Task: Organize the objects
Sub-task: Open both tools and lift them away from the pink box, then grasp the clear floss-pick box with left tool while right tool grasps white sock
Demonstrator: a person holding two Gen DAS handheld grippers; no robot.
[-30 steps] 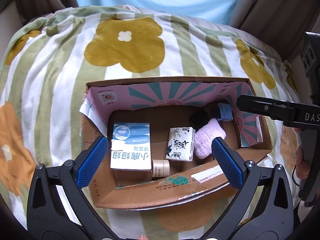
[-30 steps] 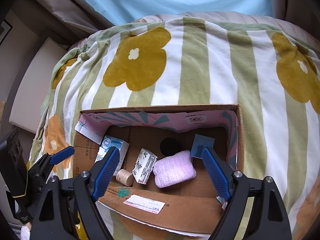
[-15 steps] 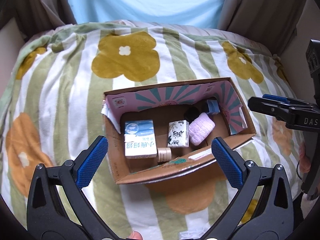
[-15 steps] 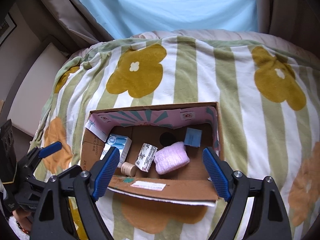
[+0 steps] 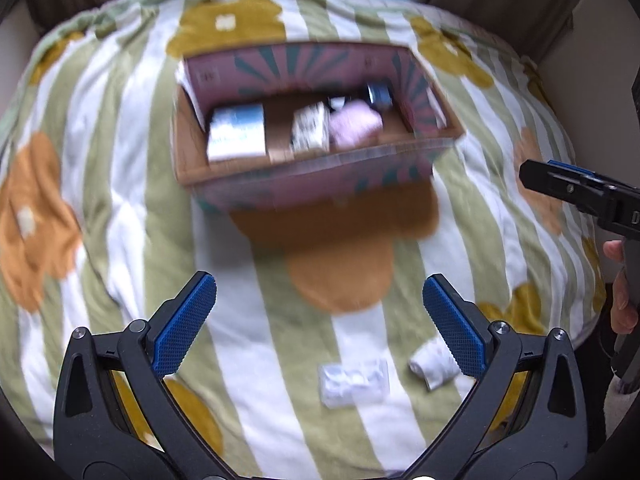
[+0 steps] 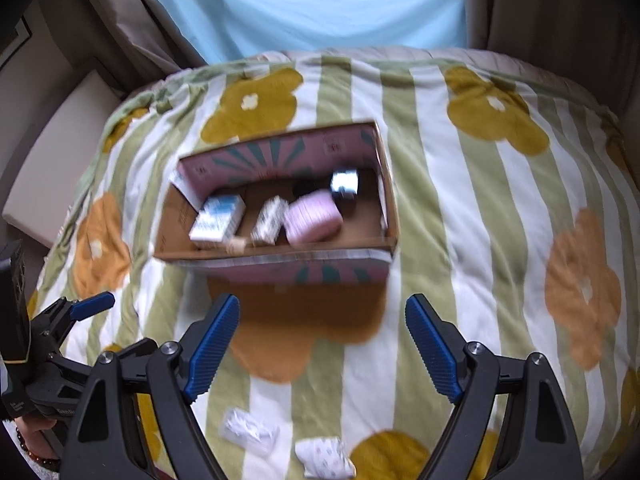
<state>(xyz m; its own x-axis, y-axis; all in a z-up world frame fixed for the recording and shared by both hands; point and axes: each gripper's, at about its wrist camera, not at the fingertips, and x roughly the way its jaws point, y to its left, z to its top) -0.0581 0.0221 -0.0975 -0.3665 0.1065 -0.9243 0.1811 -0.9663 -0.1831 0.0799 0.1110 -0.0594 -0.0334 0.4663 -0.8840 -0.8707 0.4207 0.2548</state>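
An open cardboard box [image 5: 416,148] [image 6: 276,258] sits on the flowered blanket. It holds a blue-and-white carton [image 5: 236,132] [image 6: 218,218], a small patterned pack [image 5: 308,128] [image 6: 270,220], a lilac rolled cloth [image 5: 354,126] [image 6: 312,220] and a small blue item [image 5: 380,94] [image 6: 344,184]. Two white packets lie loose on the blanket near me: a flat one [image 5: 354,380] [image 6: 250,434] and a rolled one [image 5: 434,366] [image 6: 324,456]. My left gripper [image 5: 318,322] is open and empty above the blanket, in front of the box. My right gripper [image 6: 322,344] is open and empty, also short of the box.
The striped green-and-white blanket [image 5: 120,160] with yellow and orange flowers covers a rounded bed. Grey-brown curtains [image 6: 560,4] and a pale blue panel [image 6: 304,4] stand behind. A beige ledge [image 6: 52,160] lies at the left.
Both grippers have drawn back from the box, which now looks smaller and farther. The two loose white packets have come into view near me. The frames are blurred by motion.
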